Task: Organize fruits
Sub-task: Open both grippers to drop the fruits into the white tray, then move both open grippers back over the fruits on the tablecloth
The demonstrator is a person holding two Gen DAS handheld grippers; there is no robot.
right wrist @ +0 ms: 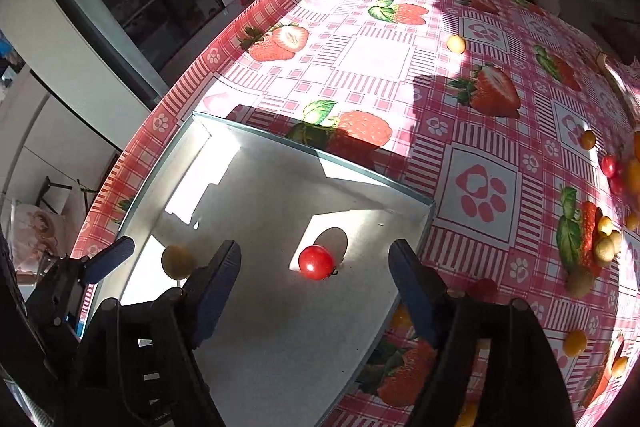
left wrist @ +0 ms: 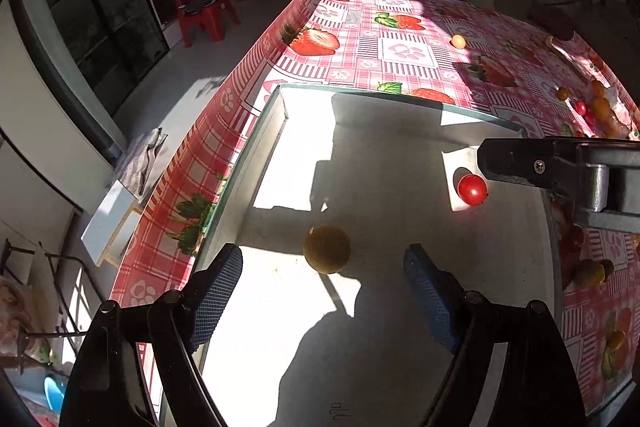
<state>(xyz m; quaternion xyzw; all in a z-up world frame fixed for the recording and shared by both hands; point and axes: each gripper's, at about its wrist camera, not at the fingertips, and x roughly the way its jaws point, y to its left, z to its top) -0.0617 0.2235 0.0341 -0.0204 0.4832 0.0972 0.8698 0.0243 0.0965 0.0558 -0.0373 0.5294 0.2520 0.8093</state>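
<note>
Shallow white rectangular tray (left wrist: 276,115) at the near left corner of a table under a pink checked strawberry-print oilcloth (left wrist: 400,51)

Inside the tray: round yellow cherry tomato (left wrist: 327,249) on the floor ahead of the left gripper (left wrist: 324,283), between its blue-padded fingers but touching neither, jaws wide apart, nothing held

Small glossy red cherry tomato (right wrist: 316,262) farther right in the tray, in a sun patch, ahead of the right gripper (right wrist: 314,283), jaws likewise spread and empty

Loose yellow, orange and red cherry tomatoes (right wrist: 606,243) scattered on the oilcloth at the right, well apart from the tray; one lone yellow tomato (right wrist: 456,44) far across the cloth
</note>
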